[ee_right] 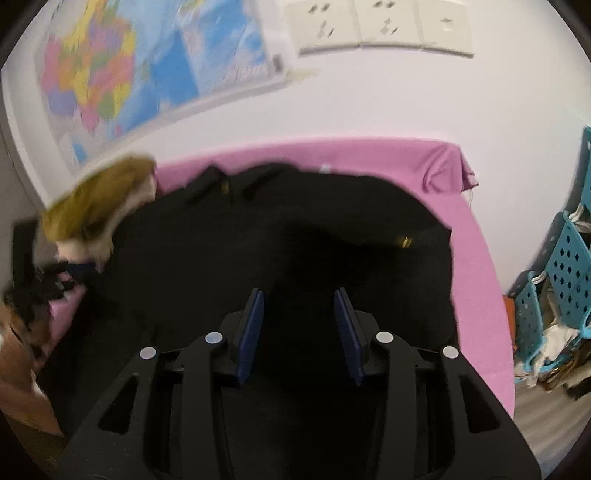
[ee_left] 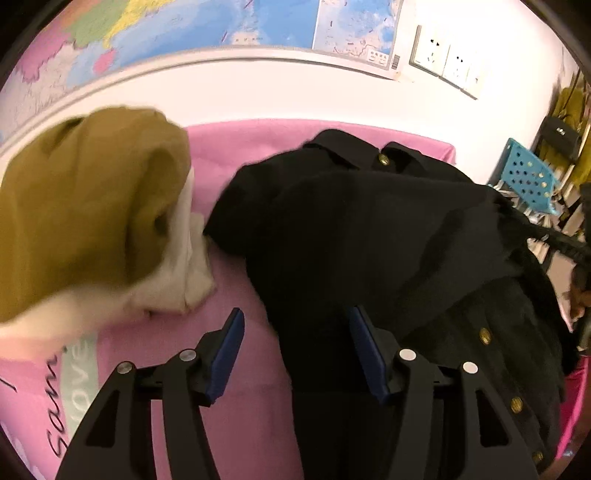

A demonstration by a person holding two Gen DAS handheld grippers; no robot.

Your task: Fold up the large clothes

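A large black coat (ee_left: 369, 229) with gold buttons lies spread on the pink-covered table (ee_left: 236, 273); its collar points to the far wall. My left gripper (ee_left: 295, 321) is open above the coat's left edge, empty. In the right wrist view the same coat (ee_right: 295, 229) fills the middle of the table (ee_right: 476, 258). My right gripper (ee_right: 299, 299) is open just above the coat, empty.
A mustard and cream garment pile (ee_left: 88, 218) sits at the table's left; it also shows blurred in the right wrist view (ee_right: 99, 199). Maps (ee_left: 207, 22) and wall sockets (ee_right: 380, 26) hang on the white wall. Blue perforated baskets (ee_right: 569, 266) stand right of the table.
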